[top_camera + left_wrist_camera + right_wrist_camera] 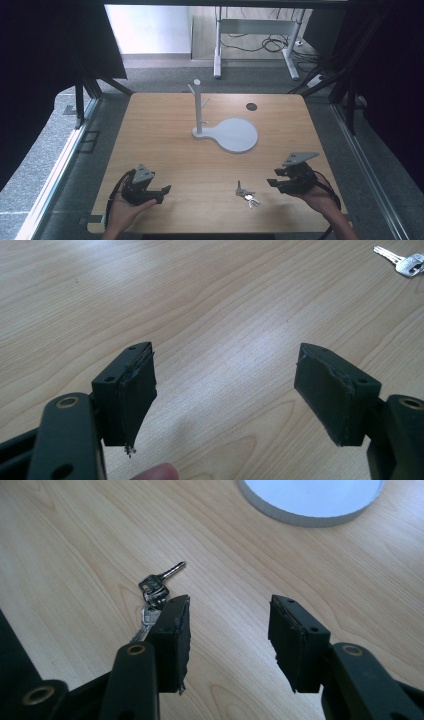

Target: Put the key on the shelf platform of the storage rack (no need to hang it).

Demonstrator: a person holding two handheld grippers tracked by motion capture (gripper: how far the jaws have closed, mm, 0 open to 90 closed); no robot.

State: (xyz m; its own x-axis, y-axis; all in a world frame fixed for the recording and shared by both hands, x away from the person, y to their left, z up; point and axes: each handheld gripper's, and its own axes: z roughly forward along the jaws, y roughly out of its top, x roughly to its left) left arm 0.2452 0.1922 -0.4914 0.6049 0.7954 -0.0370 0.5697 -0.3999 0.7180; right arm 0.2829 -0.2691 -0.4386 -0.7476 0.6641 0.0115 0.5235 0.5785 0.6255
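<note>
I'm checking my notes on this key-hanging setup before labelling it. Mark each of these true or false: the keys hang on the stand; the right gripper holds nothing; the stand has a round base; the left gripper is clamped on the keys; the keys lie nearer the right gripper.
1. The keys hang on the stand. False: they lie flat on the table.
2. The right gripper holds nothing. True: its jaws stand apart, with only tabletop between them.
3. The stand has a round base. True.
4. The left gripper is clamped on the keys. False: its jaws are open and empty.
5. The keys lie nearer the right gripper. True.
</note>
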